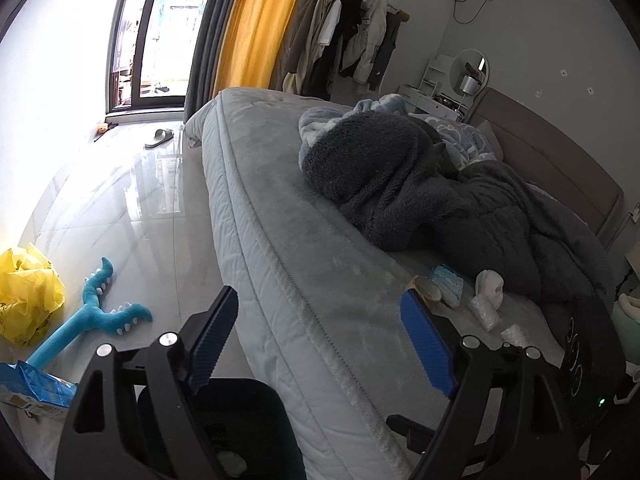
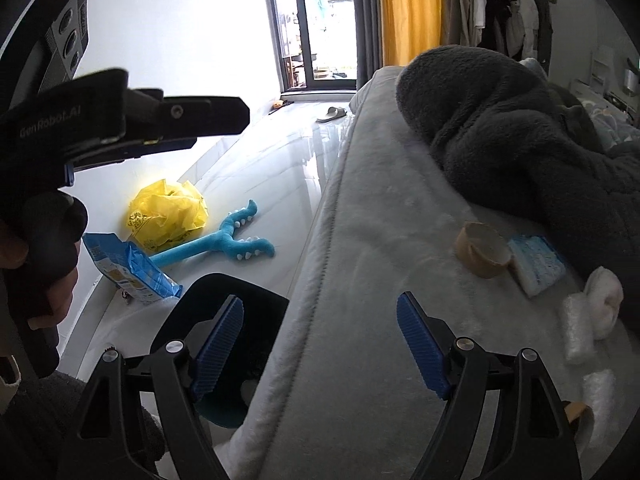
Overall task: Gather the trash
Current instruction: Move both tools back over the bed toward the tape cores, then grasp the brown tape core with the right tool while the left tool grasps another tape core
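Trash lies on the grey bed (image 2: pixel 360 240): a brown tape roll (image 2: pixel 482 250), a blue-white tissue pack (image 2: pixel 536 264), a white wad (image 2: pixel 604 304) and two bubble-wrap rolls (image 2: pixel 578 328). They also show in the left wrist view: tape roll (image 1: pixel 426 288), tissue pack (image 1: pixel 450 284), bubble wrap (image 1: pixel 486 312). A black bin (image 2: pixel 224 360) stands on the floor beside the bed, also in the left wrist view (image 1: pixel 224 428). My left gripper (image 1: pixel 320 340) is open and empty over the bed edge. My right gripper (image 2: pixel 320 344) is open and empty, left of the trash.
A yellow plastic bag (image 2: pixel 168 216), a blue snack bag (image 2: pixel 132 268) and a blue plush toy (image 2: pixel 224 244) lie on the white tile floor. A dark fleece blanket (image 2: pixel 520 140) is heaped on the bed. A slipper (image 2: pixel 332 114) lies near the window.
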Motion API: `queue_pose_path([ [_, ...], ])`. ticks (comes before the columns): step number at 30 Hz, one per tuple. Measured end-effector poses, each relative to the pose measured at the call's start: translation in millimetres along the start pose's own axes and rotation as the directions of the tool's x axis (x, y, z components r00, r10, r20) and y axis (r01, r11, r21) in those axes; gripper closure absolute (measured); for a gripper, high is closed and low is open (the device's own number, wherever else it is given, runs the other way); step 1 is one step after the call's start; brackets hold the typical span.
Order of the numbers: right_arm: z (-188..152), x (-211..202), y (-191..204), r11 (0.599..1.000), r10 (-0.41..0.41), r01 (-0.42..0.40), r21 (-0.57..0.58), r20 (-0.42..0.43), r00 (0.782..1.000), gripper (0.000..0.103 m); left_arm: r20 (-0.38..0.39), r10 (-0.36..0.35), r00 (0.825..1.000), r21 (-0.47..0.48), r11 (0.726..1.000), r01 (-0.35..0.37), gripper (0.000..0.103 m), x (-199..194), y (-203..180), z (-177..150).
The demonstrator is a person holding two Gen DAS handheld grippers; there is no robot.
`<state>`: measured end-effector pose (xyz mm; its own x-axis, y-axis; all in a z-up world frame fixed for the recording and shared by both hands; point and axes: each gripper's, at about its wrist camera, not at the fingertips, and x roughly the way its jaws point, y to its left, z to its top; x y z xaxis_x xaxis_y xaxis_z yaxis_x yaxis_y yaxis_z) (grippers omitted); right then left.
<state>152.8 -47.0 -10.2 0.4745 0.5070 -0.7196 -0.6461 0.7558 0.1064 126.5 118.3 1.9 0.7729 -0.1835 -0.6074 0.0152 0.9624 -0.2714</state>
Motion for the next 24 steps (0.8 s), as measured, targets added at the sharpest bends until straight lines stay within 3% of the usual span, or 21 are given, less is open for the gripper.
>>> queue_pose_path([
  [8,-13,-27,-42,0.998,-0.042,0.041,0.045,0.021,0.999,0.023,-0.034,-0.014,0.999,0.062,0.998,0.016,0.017,20,-31,-8],
  [24,-48,-71,-100,0.993,-0.115,0.116,-0.025,0.036,0.993,0.023,-0.085,-0.027,0.996,0.128,0.991,0.038,0.017,57,-71,-14],
])
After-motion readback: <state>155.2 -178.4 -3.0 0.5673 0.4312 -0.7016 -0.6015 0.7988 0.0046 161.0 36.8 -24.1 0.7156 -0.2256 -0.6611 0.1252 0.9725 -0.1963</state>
